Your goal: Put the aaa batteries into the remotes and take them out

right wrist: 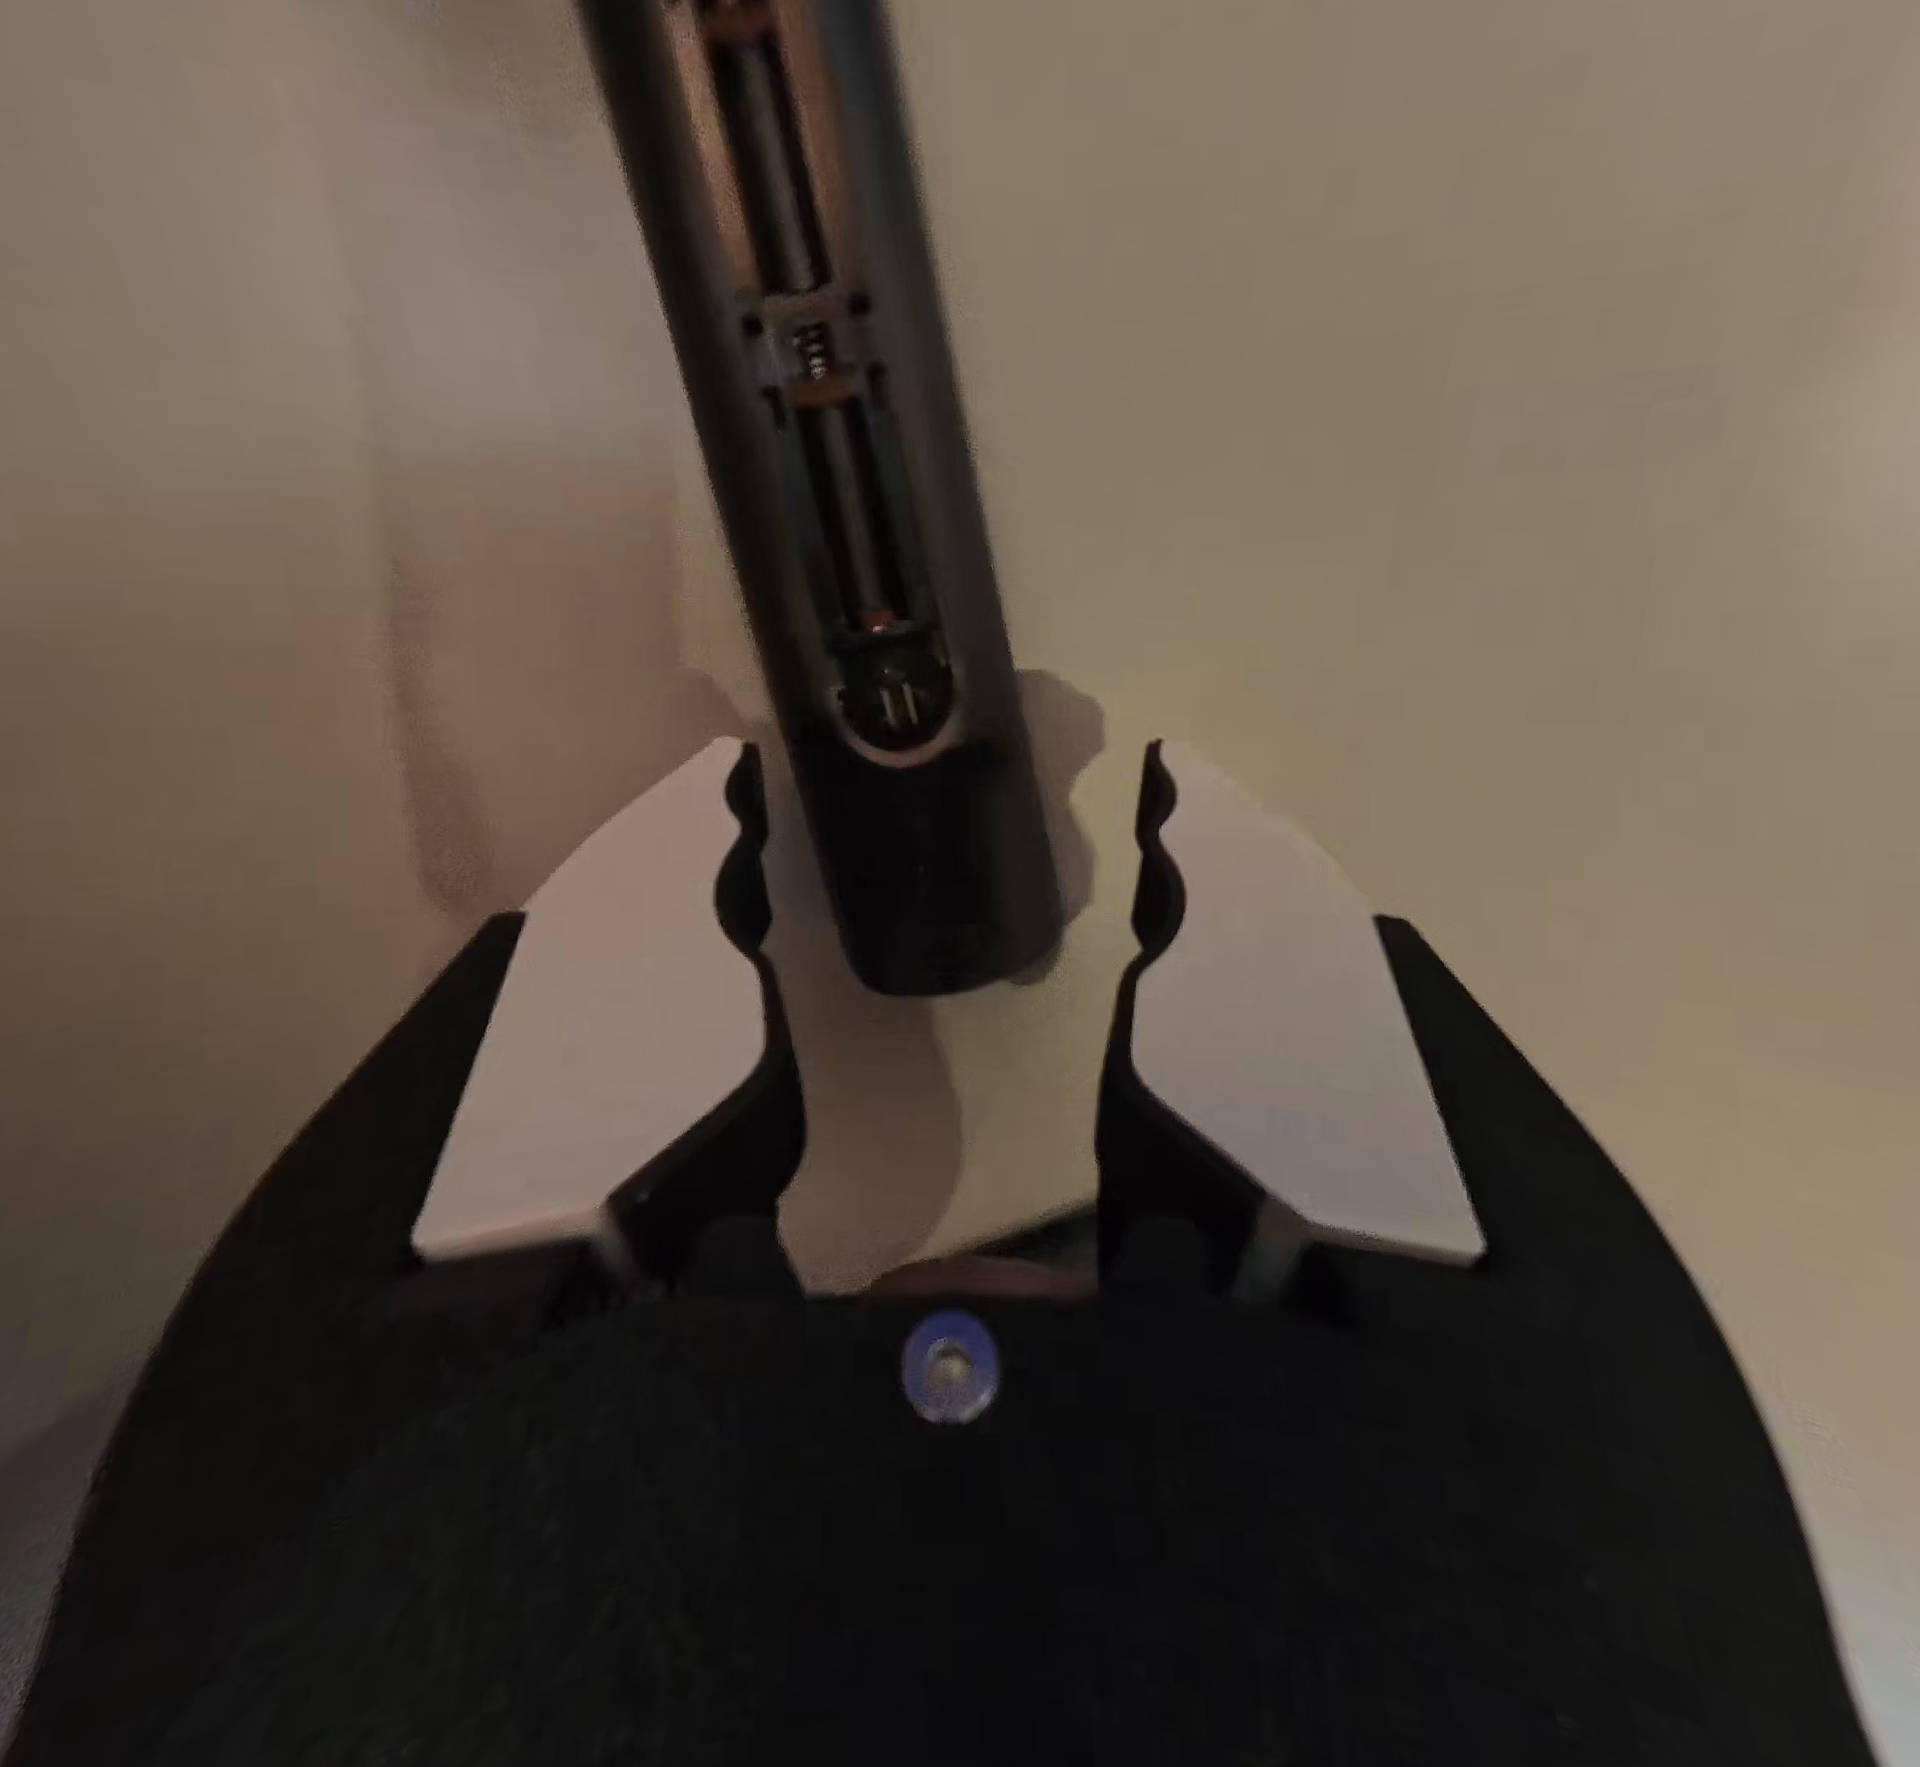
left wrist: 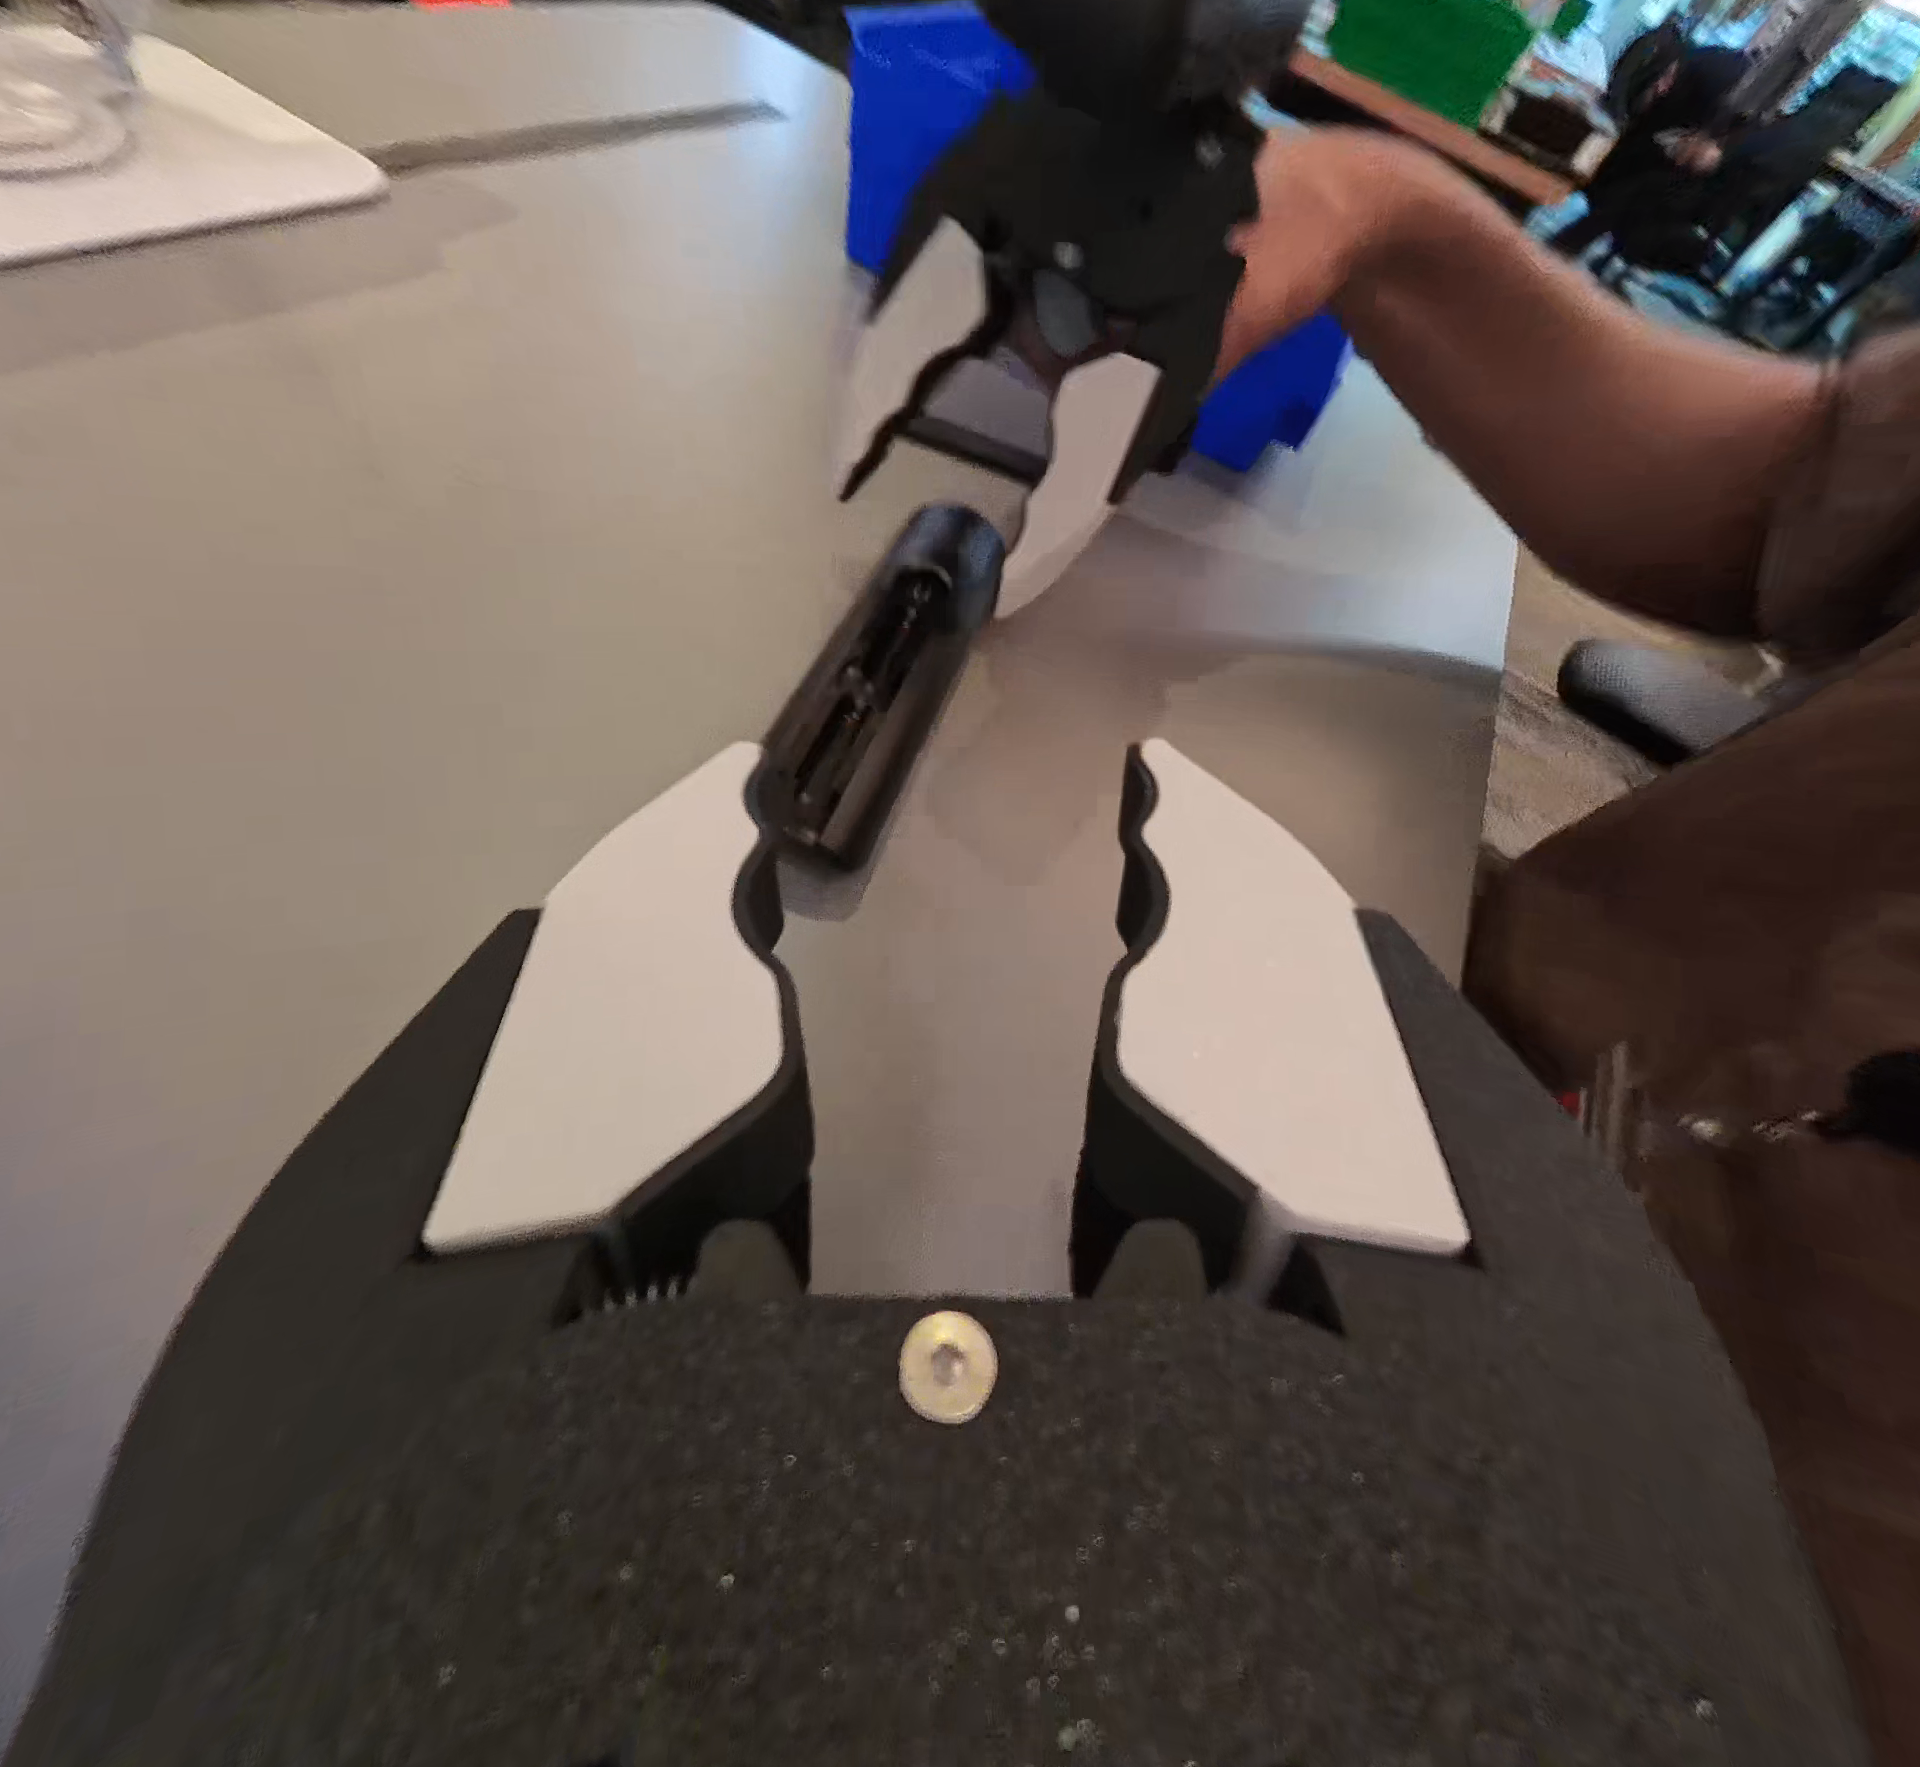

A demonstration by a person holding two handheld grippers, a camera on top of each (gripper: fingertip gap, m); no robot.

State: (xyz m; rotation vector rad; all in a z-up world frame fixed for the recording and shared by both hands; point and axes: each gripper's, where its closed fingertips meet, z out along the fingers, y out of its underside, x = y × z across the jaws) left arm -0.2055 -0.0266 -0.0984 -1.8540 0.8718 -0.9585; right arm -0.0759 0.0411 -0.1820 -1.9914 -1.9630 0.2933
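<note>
Grey desk (left wrist: 312, 574) under both my grippers, black remote (left wrist: 873, 689) lying on it, back up, battery bay uncovered.

Nearest me, my left gripper (left wrist: 940, 761) has its jaws spread, gripping nothing, the remote's near end just beside the left fingertip. My right gripper (right wrist: 945, 761) is also spread wide, straddling the remote's (right wrist: 831, 429) other end without pinching it. Beyond stand blue bins (left wrist: 914, 117), and a white tray (left wrist: 177, 169) far left.

Remote's (right wrist: 810, 429) far end cut off by the top edge in the right wrist view. Blue bin (left wrist: 914, 128) half hidden behind the blurred right gripper (left wrist: 977, 481). Background room too smeared to read.
</note>
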